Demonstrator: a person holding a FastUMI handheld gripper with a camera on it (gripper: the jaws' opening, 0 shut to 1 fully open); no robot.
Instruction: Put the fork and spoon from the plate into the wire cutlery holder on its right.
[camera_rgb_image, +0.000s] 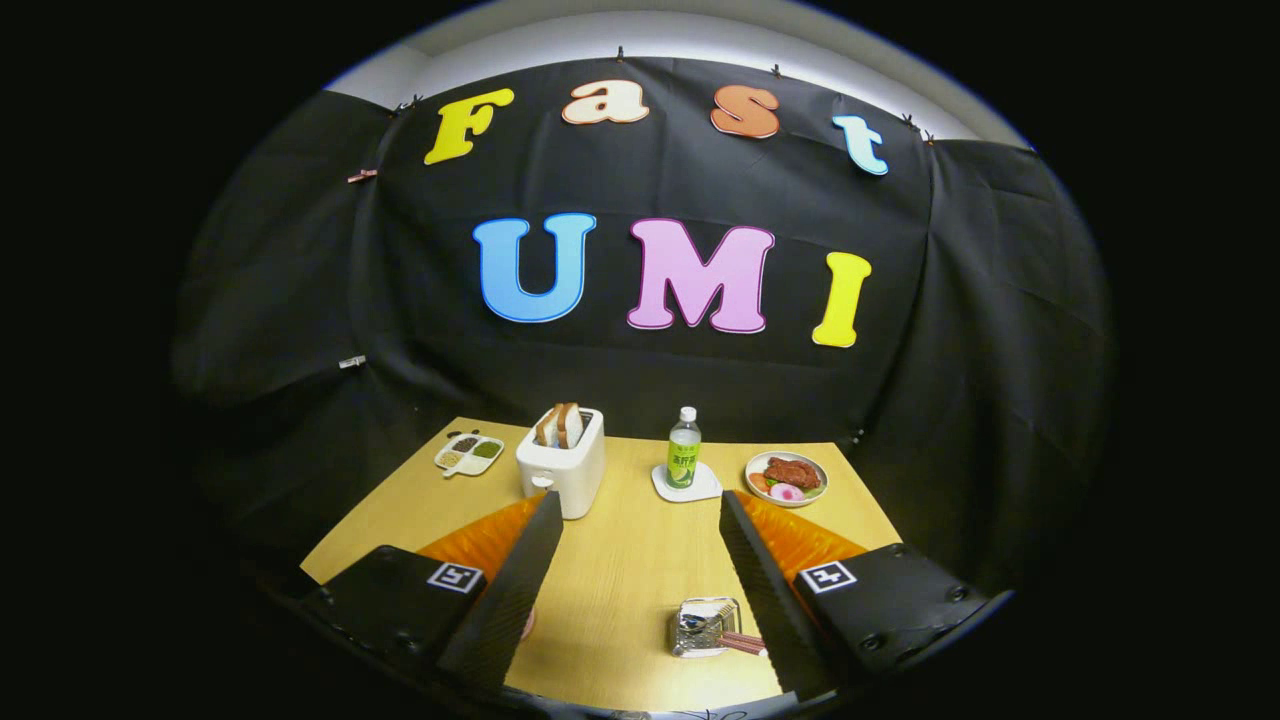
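Flanking wire cutlery holder (705, 627): spread claw (640, 510)

Black cloth wall (640, 380), light wooden table (630, 580), white ceiling strip (700, 35).

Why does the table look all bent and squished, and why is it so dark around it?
Gripper view: the fisheye lens curves the table edges; the toaster and bottle look small but sharp; light falls on the wood, the cloth wall stays dark; the gripper hangs open.

table (630, 560) light wood | toaster (562, 465) white | bottle (684, 452) green | coaster (686, 484) white
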